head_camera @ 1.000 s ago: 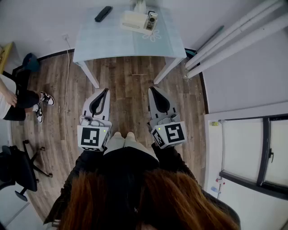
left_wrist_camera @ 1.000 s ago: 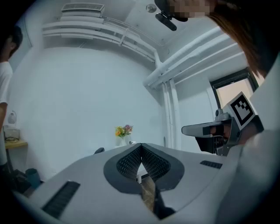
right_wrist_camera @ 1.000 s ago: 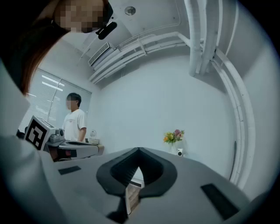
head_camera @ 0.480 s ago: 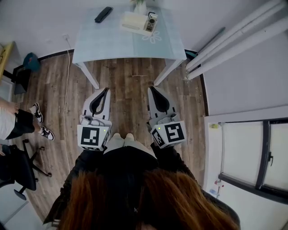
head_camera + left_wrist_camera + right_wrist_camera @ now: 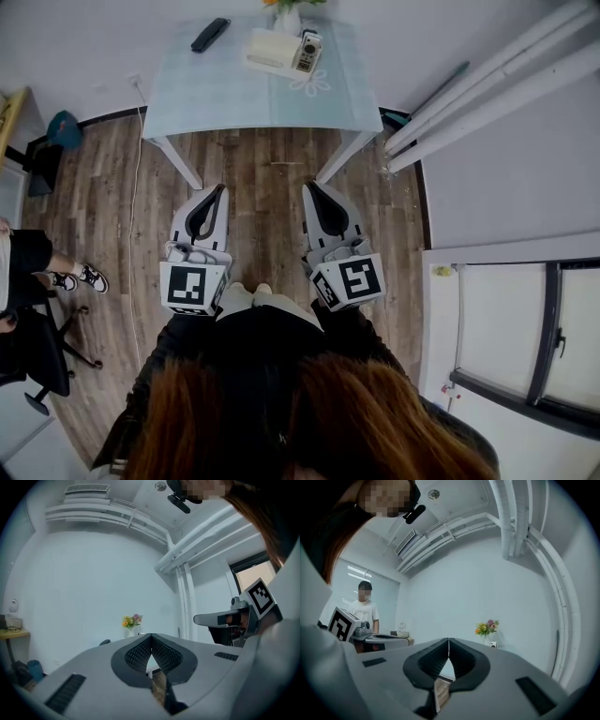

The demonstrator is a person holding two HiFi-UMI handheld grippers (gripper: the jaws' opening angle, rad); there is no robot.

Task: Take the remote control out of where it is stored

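A pale blue table point(image 5: 234, 94) stands ahead on the wooden floor. At its far side sits a white holder box point(image 5: 267, 47) with a light-coloured remote control point(image 5: 307, 49) propped at its right end. A black remote point(image 5: 209, 35) lies flat on the table to the left. My left gripper point(image 5: 221, 188) and right gripper point(image 5: 307, 186) hang side by side over the floor, well short of the table. Both are shut with nothing between the fingers, as their own views show: left gripper point(image 5: 151, 634), right gripper point(image 5: 448, 639).
A flower vase point(image 5: 289, 11) stands behind the box; the flowers point(image 5: 486, 627) show against the white wall. A bystander's leg and shoes point(image 5: 70, 278) and an office chair point(image 5: 37, 361) are at the left. White pipes point(image 5: 487, 84) run along the right wall, and a cable point(image 5: 139, 178) trails by the table leg.
The bystander at the left has walked back toward the chair. The table sits slightly higher in the head view, and the right gripper has edged forward and left. Both grippers stay shut.
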